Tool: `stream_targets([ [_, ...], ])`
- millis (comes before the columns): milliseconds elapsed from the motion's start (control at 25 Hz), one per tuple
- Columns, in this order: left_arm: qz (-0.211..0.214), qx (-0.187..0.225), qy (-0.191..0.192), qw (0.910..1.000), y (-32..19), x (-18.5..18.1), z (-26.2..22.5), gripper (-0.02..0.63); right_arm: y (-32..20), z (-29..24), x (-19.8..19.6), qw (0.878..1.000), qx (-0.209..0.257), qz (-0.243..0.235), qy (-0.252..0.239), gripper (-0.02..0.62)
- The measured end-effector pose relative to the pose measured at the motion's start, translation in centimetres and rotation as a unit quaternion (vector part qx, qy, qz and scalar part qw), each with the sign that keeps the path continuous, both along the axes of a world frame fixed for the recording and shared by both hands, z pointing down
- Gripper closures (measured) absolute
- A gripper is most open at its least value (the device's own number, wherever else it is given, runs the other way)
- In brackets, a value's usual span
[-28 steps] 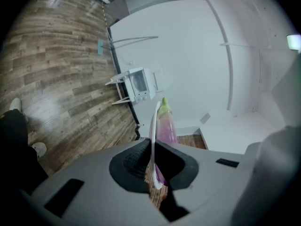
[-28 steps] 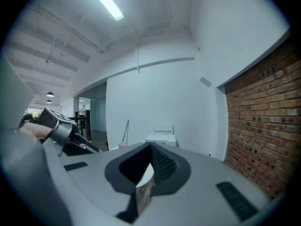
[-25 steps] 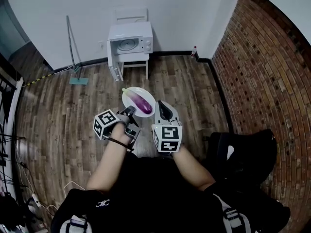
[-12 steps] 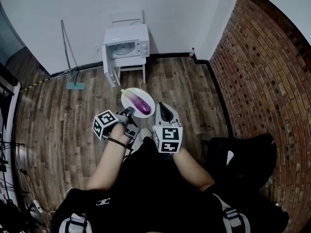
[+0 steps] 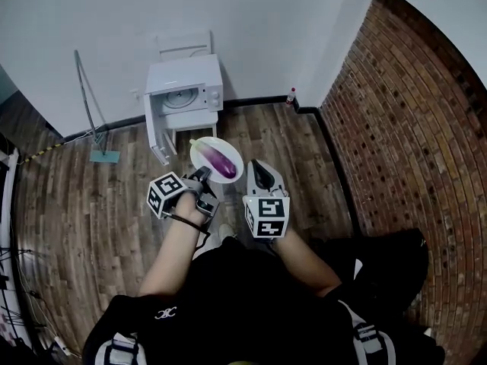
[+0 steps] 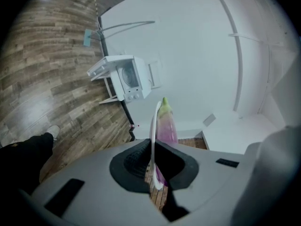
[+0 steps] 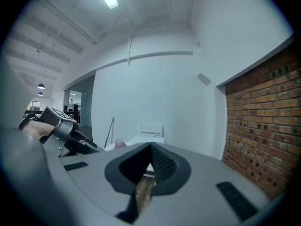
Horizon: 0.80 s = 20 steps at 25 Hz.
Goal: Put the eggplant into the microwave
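Note:
A purple eggplant [image 5: 221, 161] lies on a white plate [image 5: 197, 151] that I carry in front of me. My left gripper [image 5: 204, 175] is shut on the plate's near rim. In the left gripper view the plate [image 6: 153, 121] stands edge-on between the pads, with the eggplant [image 6: 166, 124] just behind it. My right gripper [image 5: 257, 167] hangs beside the plate at its right, shut and with nothing in it; its tips [image 7: 150, 147] meet. The white microwave [image 5: 184, 90] stands ahead on a white stool [image 5: 199, 122] by the wall, with its door [image 5: 155, 131] swung open to the left.
A long-handled mop [image 5: 87, 105] leans on the white wall left of the microwave. A small bottle [image 5: 291, 95] stands in the corner. The brick wall [image 5: 411, 128] runs along the right. Wooden floor [image 5: 91, 204] lies all around.
I have walked forward across the floor, so the microwave and wall sit nearer and further left in the head view. Both grippers keep their pose, with the plate and eggplant still held.

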<state>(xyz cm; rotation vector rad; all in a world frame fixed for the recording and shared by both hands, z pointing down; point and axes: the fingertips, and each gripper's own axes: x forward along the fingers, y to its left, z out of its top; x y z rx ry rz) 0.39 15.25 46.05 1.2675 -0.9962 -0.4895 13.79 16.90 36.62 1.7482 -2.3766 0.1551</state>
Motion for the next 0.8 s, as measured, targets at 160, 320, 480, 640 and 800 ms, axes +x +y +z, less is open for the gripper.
stream_targets([
  [160, 0.000, 0.003, 0.000, 1.0000, -6.0, -0.6, -0.4, 0.589, -5.5, -0.3, -0.8, 1.000, -0.007, -0.005, -0.002, 0.591],
  [320, 0.002, 0.000, 0.000, 1.0000, -11.0, -1.2, -0.1, 0.591, -10.4, -0.3, -1.5, 1.000, -0.004, -0.007, 0.006, 0.591],
  [480, 0.003, 0.001, 0.001, 1.0000, -15.3, -1.7, 0.2, 0.589, -14.4, 0.1, -2.1, 1.000, -0.013, -0.006, 0.004, 0.589],
  [640, -0.002, -0.001, 0.007, 1.0000, -18.0, -2.5, 0.7, 0.589, -17.1, 1.2, -3.0, 1.000, -0.027, -0.009, 0.011, 0.591],
  [800, -0.012, -0.010, 0.008, 0.9998, -19.4, -3.5, 1.8, 0.589, -19.1, 2.0, -4.1, 0.999, -0.037, -0.024, 0.018, 0.589],
])
